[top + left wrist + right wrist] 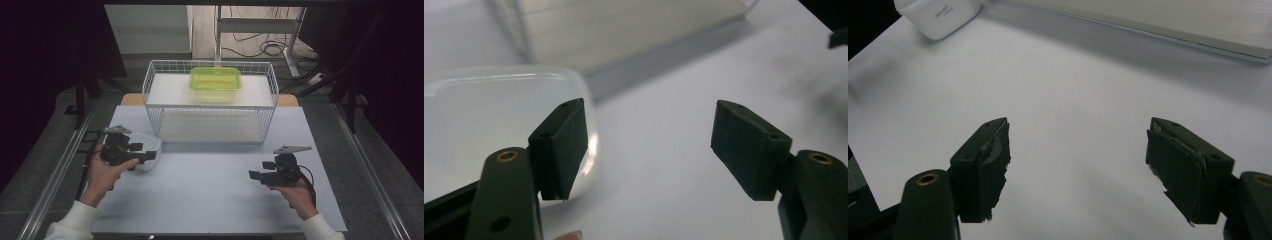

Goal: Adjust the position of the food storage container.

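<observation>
Gripping a tool in each hand, we work at a pale table (215, 200), sleeves entering from the near edge. Our right gripper (254, 175) hovers over bare tabletop at the near right, jaws spread wide with nothing between them; in the right gripper view its pads (993, 165) look worn and ragged at the edges. Our left gripper (150, 156) sits at the near left, jaws also standing wide apart and holding nothing. In the left gripper view one of its pads (569, 145) overlaps the rounded corner of a clear lid (494, 125), though we cannot tell whether it touches; the other pad stands over bare table. From above, the lid (150, 145) lies flat on the table just in front of the left corner of a white wire basket (210, 102). Farther back, on the basket's upper shelf, rests a green box (215, 82), well apart from both grippers. Beyond lie floor and cables.
</observation>
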A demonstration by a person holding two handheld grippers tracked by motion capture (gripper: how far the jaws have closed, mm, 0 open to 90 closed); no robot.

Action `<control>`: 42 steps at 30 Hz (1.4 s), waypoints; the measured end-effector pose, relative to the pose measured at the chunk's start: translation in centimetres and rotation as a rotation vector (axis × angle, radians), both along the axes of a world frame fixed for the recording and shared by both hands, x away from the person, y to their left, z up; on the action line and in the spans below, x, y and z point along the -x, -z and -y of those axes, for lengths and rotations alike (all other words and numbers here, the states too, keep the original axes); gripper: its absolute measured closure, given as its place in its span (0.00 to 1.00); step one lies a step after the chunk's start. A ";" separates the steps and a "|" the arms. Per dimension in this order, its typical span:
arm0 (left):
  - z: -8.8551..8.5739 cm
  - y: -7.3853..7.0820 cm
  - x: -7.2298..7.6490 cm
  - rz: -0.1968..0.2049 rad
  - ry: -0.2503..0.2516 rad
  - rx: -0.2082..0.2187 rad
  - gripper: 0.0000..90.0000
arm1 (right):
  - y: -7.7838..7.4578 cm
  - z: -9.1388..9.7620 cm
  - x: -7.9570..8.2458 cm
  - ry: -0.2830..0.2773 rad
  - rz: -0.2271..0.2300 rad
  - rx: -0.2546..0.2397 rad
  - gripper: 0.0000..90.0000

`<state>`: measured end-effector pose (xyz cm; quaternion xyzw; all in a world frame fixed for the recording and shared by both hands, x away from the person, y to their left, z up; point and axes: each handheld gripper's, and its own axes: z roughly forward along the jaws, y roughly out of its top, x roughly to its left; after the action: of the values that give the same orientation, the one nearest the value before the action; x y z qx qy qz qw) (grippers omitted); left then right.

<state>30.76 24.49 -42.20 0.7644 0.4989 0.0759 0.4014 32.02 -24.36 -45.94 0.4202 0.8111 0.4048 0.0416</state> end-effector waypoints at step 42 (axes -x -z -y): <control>-8.5 4.3 -11.6 -0.223 -0.236 -0.230 0.99 | 1.3 -0.7 -0.3 -0.014 -0.024 0.079 0.28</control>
<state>42.35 32.94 -46.53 0.7452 0.6143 0.0939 0.2418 32.33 -23.66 -47.25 0.4173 0.8298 0.3676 0.0457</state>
